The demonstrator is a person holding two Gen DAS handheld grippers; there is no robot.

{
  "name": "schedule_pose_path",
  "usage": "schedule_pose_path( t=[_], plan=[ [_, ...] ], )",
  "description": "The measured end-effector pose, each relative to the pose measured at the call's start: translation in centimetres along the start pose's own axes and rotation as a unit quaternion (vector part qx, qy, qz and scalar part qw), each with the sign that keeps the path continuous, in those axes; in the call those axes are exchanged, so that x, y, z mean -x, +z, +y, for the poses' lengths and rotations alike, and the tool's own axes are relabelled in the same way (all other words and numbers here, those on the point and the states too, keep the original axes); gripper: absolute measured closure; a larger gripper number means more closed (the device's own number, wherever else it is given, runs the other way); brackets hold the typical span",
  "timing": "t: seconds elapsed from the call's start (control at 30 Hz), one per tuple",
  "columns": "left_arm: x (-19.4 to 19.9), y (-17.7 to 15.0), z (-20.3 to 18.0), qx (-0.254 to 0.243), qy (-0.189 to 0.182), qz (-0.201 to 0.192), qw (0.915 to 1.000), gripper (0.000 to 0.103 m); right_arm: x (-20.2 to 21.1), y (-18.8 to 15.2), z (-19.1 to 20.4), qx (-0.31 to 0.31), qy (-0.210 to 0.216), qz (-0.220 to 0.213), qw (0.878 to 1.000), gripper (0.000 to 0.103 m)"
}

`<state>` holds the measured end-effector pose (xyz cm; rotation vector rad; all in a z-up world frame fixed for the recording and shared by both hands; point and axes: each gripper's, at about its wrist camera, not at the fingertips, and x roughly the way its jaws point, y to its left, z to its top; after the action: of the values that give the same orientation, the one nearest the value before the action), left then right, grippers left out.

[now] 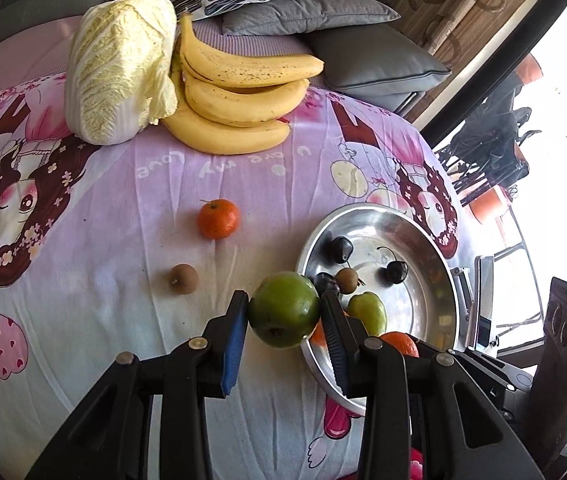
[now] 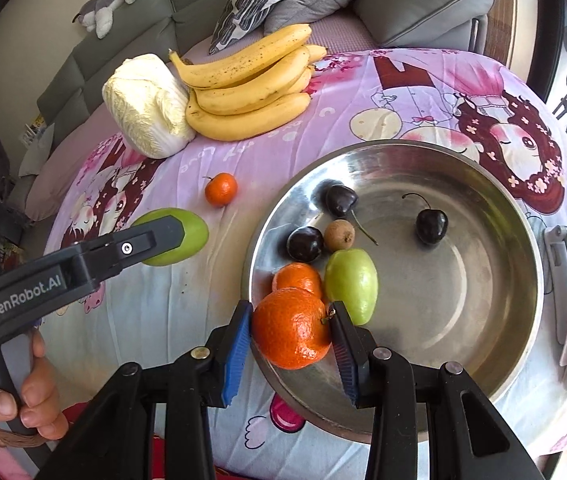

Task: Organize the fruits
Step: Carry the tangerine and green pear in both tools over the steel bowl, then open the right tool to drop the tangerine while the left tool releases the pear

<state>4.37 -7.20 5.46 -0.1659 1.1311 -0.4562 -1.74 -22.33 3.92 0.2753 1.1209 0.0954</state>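
Now left gripper [image 1: 284,312] clamps one green fruit [image 1: 283,310], right gripper [image 2: 291,328] one mandarin [image 2: 291,328]; bowl [image 2: 523,240] holds three cherries [image 2: 430,226]

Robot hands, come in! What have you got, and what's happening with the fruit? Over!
Left gripper shut on green fruit, near bowl rim. Right gripper shut on orange, over bowl. Small mandarin and longan on cloth. Nothing blocking.
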Motion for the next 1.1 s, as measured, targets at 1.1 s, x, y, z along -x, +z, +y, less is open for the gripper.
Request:
schedule_pose_path(
  t=[1.1],
  plan=[
    [-5.4, -3.4, -8.2, -0.104, -0.034, 0.094, 0.9895, 0.064, 0.0, -0.7, -8.5, -0.088, -0.046, 0.008, 0.995, 0.061]
  ],
)
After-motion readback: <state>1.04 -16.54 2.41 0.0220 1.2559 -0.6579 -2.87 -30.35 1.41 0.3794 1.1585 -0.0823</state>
